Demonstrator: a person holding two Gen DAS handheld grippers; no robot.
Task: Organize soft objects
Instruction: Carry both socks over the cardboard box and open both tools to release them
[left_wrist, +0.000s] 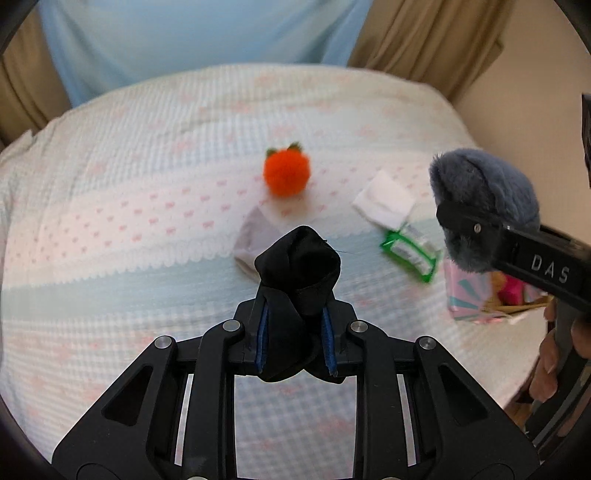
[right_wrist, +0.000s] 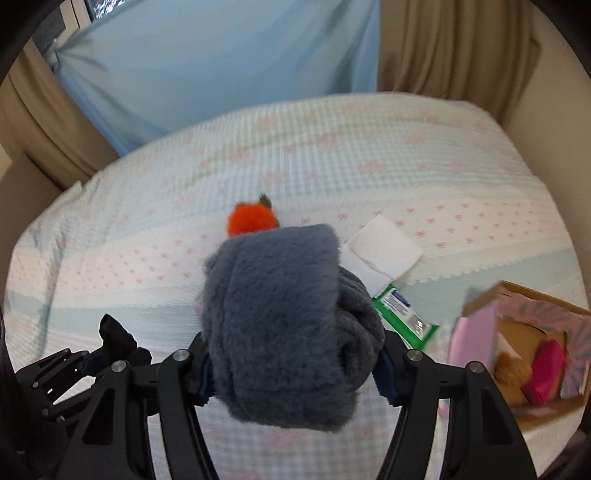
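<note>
My left gripper (left_wrist: 297, 314) is shut on a black cloth (left_wrist: 299, 266) and holds it above the bed. It also shows at the lower left of the right wrist view (right_wrist: 114, 343). My right gripper (right_wrist: 295, 354) is shut on a fluffy grey-blue plush (right_wrist: 280, 325), raised above the bed; the plush also shows at the right of the left wrist view (left_wrist: 484, 210). An orange pompom fruit (left_wrist: 286, 171) lies mid-bed, also seen in the right wrist view (right_wrist: 251, 219). A pale grey cloth (left_wrist: 253, 240) lies just beyond the black cloth.
A white folded tissue (left_wrist: 386, 199) and a green wipes pack (left_wrist: 410, 251) lie right of centre on the bedspread (left_wrist: 129, 229). An open patterned cardboard box (right_wrist: 524, 354) with a pink item and a brown plush stands at the right. Curtains hang behind the bed.
</note>
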